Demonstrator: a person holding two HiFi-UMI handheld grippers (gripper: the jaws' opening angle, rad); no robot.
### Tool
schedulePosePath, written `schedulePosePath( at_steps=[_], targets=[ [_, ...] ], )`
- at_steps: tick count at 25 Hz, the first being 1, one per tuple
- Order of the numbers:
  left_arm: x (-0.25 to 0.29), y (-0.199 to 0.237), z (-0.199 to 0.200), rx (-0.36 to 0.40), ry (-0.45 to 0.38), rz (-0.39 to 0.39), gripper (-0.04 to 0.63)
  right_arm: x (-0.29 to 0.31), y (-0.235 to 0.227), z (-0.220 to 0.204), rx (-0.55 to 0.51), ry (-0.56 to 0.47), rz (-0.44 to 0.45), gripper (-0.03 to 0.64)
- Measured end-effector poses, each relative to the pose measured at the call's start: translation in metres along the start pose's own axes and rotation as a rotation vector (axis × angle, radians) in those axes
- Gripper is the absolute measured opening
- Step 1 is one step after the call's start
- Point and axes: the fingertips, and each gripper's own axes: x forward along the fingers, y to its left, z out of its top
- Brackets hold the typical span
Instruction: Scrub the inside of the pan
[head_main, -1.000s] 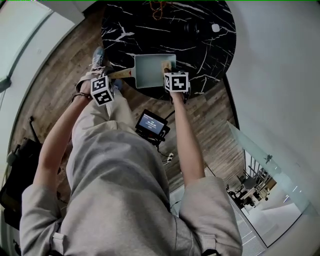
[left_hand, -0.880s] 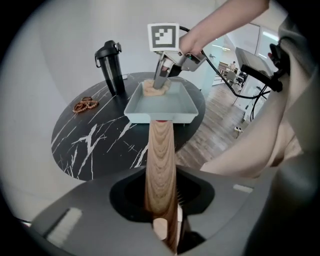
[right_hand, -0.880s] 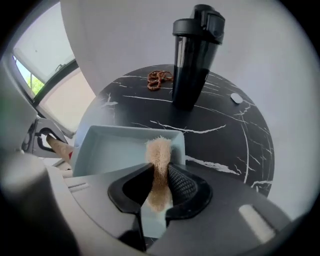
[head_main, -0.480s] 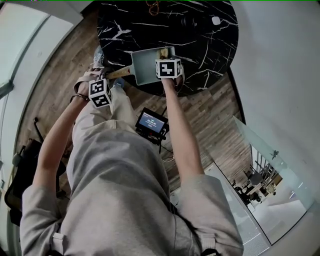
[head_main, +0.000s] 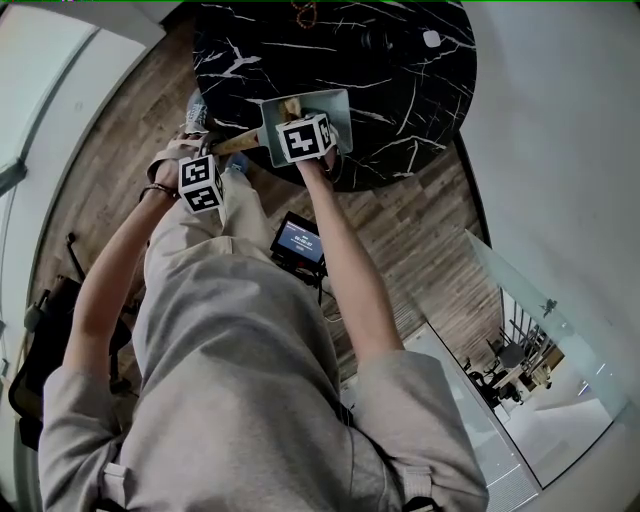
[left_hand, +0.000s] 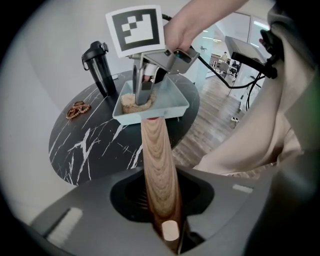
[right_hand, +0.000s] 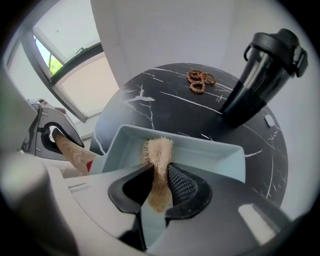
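My left claw clamps the wooden handle to steady the pan; my right claw pinches the fibre scrubber, pressing it ahead onto the pan's inside.

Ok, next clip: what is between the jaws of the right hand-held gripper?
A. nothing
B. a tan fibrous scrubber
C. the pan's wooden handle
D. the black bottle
B: the right gripper view shows the right hand-held gripper pinched shut on the tan scrubber, which reaches into the pan.
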Motion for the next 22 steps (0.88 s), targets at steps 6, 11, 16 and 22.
schedulePosePath(
  at_steps=[6,11,16,22],
  targets=[
    [-0.003,0.001,0.003,0.003,0.002,0.003,0.081,0.002,0.02,0.004,0.032,-0.003,0.085,0.097],
    [0.001,0.0,-0.002,0.006,0.024,0.009,0.08,0.007,0.033,0.009,0.051,-0.008,0.146,0.097],
    [0.003,0.0,-0.002,-0.002,0.037,0.003,0.078,0.01,0.036,0.007,0.106,0.006,0.201,0.097],
    [0.004,0.0,-0.004,-0.024,0.064,-0.001,0.071,0.008,0.038,0.005,0.184,-0.018,0.307,0.094]
  ],
)
